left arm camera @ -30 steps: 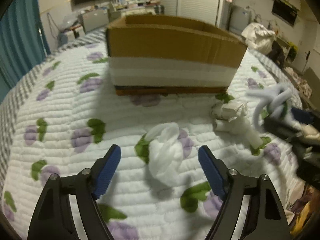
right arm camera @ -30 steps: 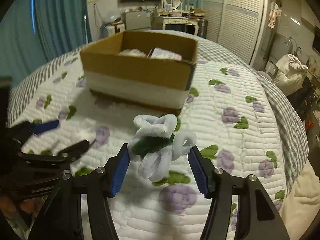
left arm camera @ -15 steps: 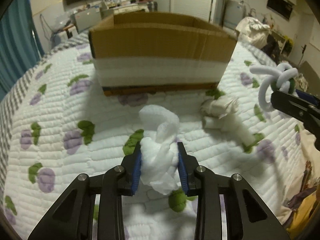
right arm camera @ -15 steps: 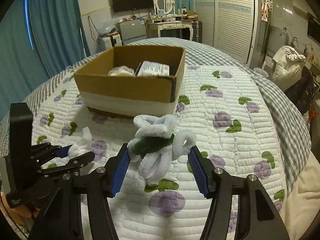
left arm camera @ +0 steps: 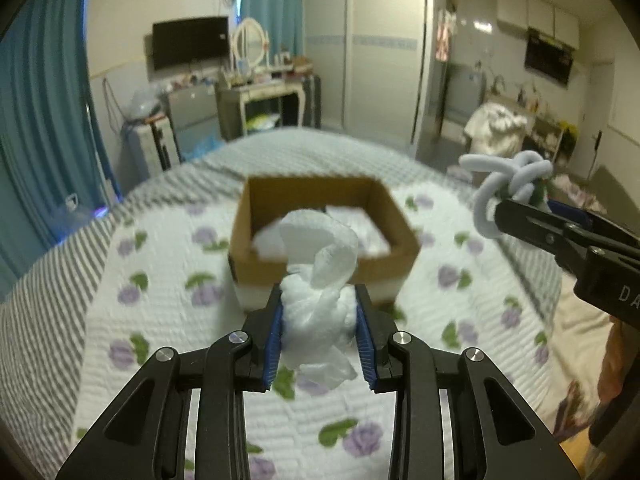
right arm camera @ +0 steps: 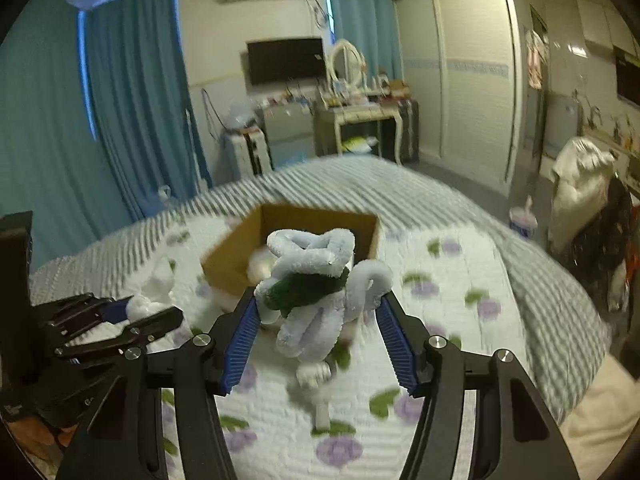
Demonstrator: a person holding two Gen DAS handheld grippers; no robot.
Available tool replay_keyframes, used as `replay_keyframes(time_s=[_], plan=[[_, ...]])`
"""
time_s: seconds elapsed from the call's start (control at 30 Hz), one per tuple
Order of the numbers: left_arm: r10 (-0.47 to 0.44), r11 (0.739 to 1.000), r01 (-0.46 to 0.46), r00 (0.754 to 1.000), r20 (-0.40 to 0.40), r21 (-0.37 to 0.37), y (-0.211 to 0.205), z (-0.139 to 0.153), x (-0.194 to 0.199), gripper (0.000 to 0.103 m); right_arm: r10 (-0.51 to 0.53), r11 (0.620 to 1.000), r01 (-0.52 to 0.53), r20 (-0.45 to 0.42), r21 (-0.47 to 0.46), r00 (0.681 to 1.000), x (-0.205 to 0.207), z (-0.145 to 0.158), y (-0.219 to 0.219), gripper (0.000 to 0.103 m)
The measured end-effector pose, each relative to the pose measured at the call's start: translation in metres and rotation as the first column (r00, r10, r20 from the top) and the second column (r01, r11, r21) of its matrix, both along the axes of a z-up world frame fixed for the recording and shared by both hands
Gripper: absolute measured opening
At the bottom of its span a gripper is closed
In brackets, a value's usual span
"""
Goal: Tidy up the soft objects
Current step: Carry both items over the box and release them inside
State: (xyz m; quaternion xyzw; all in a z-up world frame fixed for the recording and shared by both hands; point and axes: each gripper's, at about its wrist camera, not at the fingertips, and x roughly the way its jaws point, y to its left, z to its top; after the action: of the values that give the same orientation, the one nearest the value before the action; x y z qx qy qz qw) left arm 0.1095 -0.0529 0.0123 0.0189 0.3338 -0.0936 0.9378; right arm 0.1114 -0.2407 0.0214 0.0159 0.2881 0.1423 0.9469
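My left gripper [left arm camera: 319, 322] is shut on a crumpled white tissue wad [left arm camera: 318, 280] and holds it up in the air, short of the open cardboard box [left arm camera: 320, 232] on the bed. My right gripper [right arm camera: 316, 320] is shut on a white and green fuzzy chenille bundle [right arm camera: 316, 284], also lifted, with the box [right arm camera: 292, 248] behind it. The right gripper with its bundle [left arm camera: 508, 184] shows at the right of the left wrist view. The left gripper with the tissue [right arm camera: 148, 300] shows at the left of the right wrist view. White items lie inside the box.
A white quilt with purple flowers [left arm camera: 160, 300] covers the bed. Another small white soft item [right arm camera: 316, 384] lies on the quilt below my right gripper. Blue curtains, a dresser and wardrobes stand beyond the bed.
My left gripper closed on the tissue wad and lifted it off the quilt. Both grippers have risen, so the box now appears lower and farther.
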Motion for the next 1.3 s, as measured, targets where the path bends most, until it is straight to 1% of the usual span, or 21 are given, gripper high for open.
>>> replay_keyframes(time_s=[0.13,0.23,0.3,0.4,0.47,0.63,0.73,0.83,0.93,1.0,1.03,1.13,1.17,1.2,1.23,1.27,1.3], plan=[[0.006,1.0,-0.006,0.999,0.039,-0.001,0.001,0.019,0.024,0.031,0.03,1.0,-0.03,0.054,-0.006,0.998,0.025,0.033,0.007,0.059],[0.013,1.0,-0.014,0.998,0.059,0.025,-0.001,0.021,0.049,0.031,0.051,0.999,-0.051,0.066,0.005,0.997,0.052,0.044,0.013,0.059],[0.012,0.999,-0.014,0.998,0.063,0.033,0.0,0.019,0.068,0.031,0.06,0.998,-0.061,0.062,0.014,0.996,0.07,0.045,0.018,0.059],[0.017,0.999,-0.019,0.998,0.059,0.039,0.002,0.009,0.097,0.031,0.063,0.998,-0.063,0.053,-0.01,0.997,0.1,0.036,0.027,0.059],[0.021,0.999,-0.022,0.999,0.046,0.033,0.004,-0.001,0.116,0.031,0.056,0.998,-0.055,0.035,-0.028,0.998,0.124,0.023,0.032,0.059],[0.028,0.999,-0.028,1.0,-0.007,0.035,0.01,-0.037,0.158,0.031,0.047,0.999,-0.046,-0.04,0.014,0.998,0.175,-0.017,0.03,0.059],[0.02,0.999,-0.018,0.999,-0.035,0.042,0.009,-0.06,0.175,0.031,0.045,0.999,-0.044,-0.077,0.011,0.996,0.199,-0.042,0.029,0.059],[0.01,0.999,-0.008,0.999,-0.05,0.041,0.007,-0.072,0.187,0.031,0.046,0.999,-0.046,-0.104,0.005,0.994,0.218,-0.064,0.03,0.059],[0.008,0.999,-0.005,0.998,-0.056,0.053,0.002,-0.078,0.191,0.031,0.042,0.999,-0.042,-0.125,0.006,0.991,0.229,-0.078,0.029,0.059],[0.005,0.998,-0.002,0.998,-0.058,0.058,0.0,-0.08,0.191,0.031,0.047,0.999,-0.047,-0.133,0.007,0.99,0.232,-0.086,0.031,0.061],[0.004,0.998,-0.001,0.998,-0.055,0.062,-0.002,-0.08,0.189,0.032,0.055,0.998,-0.053,-0.137,0.017,0.989,0.233,-0.088,0.031,0.066],[0.011,0.998,-0.009,0.999,-0.036,0.06,-0.004,-0.076,0.182,0.035,0.055,0.997,-0.048,-0.135,0.055,0.989,0.231,-0.087,0.026,0.07],[0.02,0.998,-0.018,0.999,-0.032,0.063,-0.004,-0.073,0.18,0.038,0.05,0.997,-0.043,-0.125,0.057,0.991,0.229,-0.083,0.025,0.074],[0.028,0.997,-0.026,0.999,-0.031,0.068,-0.005,-0.07,0.181,0.055,0.04,0.998,-0.035,-0.113,0.05,0.993,0.227,-0.079,0.025,0.077],[0.045,0.996,-0.043,0.999,-0.024,0.073,-0.005,-0.064,0.176,0.081,0.029,0.999,-0.025,-0.095,0.041,0.995,0.221,-0.071,0.023,0.081],[0.059,0.996,-0.058,0.998,-0.011,0.074,-0.005,-0.06,0.174,0.09,0.026,0.999,-0.023,-0.086,0.04,0.996,0.217,-0.065,0.021,0.082],[0.072,0.995,-0.073,0.997,0.014,0.07,-0.003,-0.052,0.167,0.095,0.025,0.999,-0.022,-0.078,0.041,0.997,0.212,-0.058,0.019,0.082]])
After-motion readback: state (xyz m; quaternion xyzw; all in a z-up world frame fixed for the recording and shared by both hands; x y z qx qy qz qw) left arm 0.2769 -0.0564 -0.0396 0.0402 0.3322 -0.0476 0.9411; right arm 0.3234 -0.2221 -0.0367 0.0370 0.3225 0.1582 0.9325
